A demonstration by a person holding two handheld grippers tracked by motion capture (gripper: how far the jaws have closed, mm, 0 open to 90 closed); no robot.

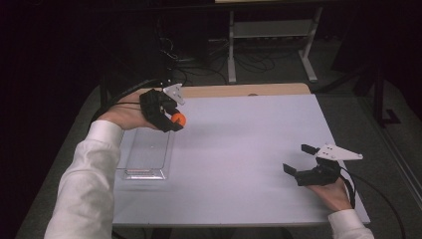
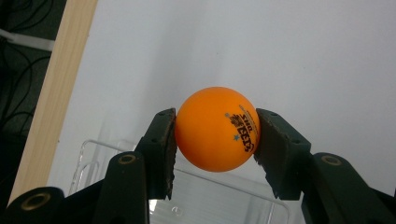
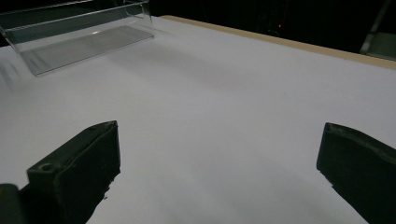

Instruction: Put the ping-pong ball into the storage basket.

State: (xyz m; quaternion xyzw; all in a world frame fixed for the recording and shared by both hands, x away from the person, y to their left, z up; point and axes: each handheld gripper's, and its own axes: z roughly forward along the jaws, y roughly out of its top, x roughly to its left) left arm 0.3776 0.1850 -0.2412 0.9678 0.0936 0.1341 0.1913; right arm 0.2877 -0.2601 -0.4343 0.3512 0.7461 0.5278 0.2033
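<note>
An orange ping-pong ball [image 2: 216, 129] with dark print is pinched between the two black jaws of my left gripper [image 2: 215, 135]. In the high view that gripper [image 1: 175, 119] and the ball [image 1: 178, 119] hang above the far end of a clear plastic tray [image 1: 145, 154] at the table's left. Below the ball, the left gripper view shows the tray's rim [image 2: 187, 173]. My right gripper [image 1: 299, 158] rests near the table's right front with its jaws wide apart and nothing between them; in the right gripper view its jaws [image 3: 219, 158] frame bare white tabletop.
The white tabletop [image 1: 239, 149] has a wooden strip [image 1: 239, 90] along its far edge. The clear tray [image 3: 79, 32] stands far off in the right gripper view. Behind the table are a metal stand [image 1: 271, 45] and cables on a dark floor.
</note>
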